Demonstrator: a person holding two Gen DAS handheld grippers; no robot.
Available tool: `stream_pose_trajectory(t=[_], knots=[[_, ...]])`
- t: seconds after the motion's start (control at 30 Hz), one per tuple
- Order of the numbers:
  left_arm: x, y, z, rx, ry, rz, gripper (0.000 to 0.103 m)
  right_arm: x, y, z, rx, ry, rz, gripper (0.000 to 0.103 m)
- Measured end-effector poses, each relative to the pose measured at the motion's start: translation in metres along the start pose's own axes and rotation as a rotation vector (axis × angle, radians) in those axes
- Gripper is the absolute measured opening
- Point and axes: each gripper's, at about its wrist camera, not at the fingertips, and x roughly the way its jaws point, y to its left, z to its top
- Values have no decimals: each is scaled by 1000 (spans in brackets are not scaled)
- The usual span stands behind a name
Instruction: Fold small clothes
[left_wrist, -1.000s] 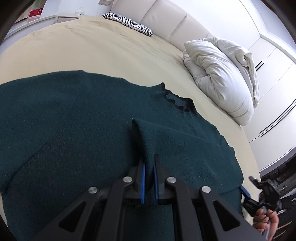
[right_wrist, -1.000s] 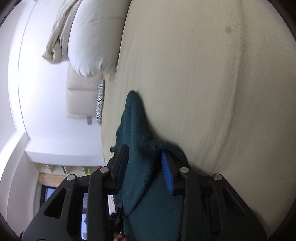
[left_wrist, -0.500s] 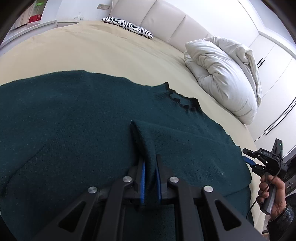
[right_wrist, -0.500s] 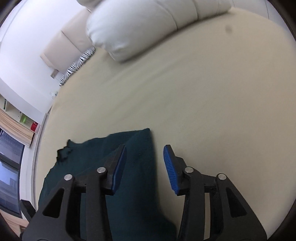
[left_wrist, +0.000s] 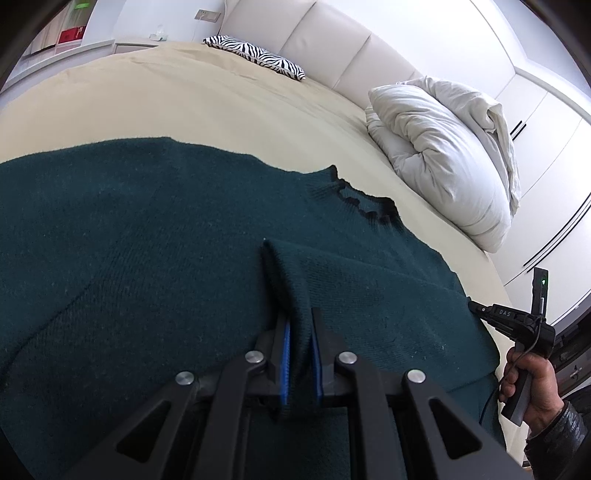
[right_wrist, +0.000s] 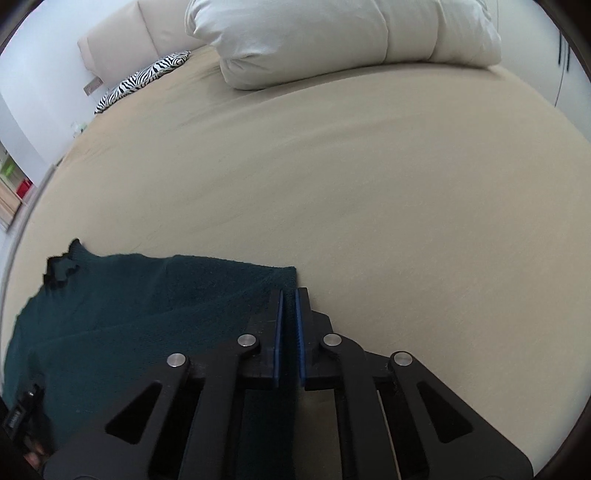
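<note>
Left wrist view shows the dark green sweater (left_wrist: 147, 229) spread flat on the beige bed (left_wrist: 184, 99), with the left gripper (left_wrist: 300, 332) pinching a raised fold of its knit between the blue pads. Off the sweater's right edge, the right gripper (right_wrist: 288, 299) has its jaws closed on nothing, just above the sheet. A white pillow (left_wrist: 443, 147) lies beyond.

Matt knitted sweater (left_wrist: 155, 236) on a smooth cloth bed sheet (right_wrist: 332, 166).

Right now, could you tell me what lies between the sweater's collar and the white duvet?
Only bare beige bedsheet separates the collar from the duvet, as the left wrist view shows.
</note>
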Motion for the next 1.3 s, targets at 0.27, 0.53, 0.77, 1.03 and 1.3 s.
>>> stream_pose_trajectory(t=[0.27, 0.53, 0.77, 1.03, 1.3], knots=[[1, 0, 0, 6, -2, 4, 13, 12, -6, -5, -2, -32, -13, 3], [-37, -8, 8, -3, -13, 59, 63, -74, 9, -14, 20, -237, 65, 12], [-151, 15, 5, -40, -201, 92, 92, -207, 81, -86, -257, -628, 2, 101], [-269, 174, -48, -515, -316, 139, 75, -241, 154, -150, -266, -545, 250, 102], [-311, 273, -92, -858, -431, 191, 74, -238, 215, -206, -206, -339, 439, 102]])
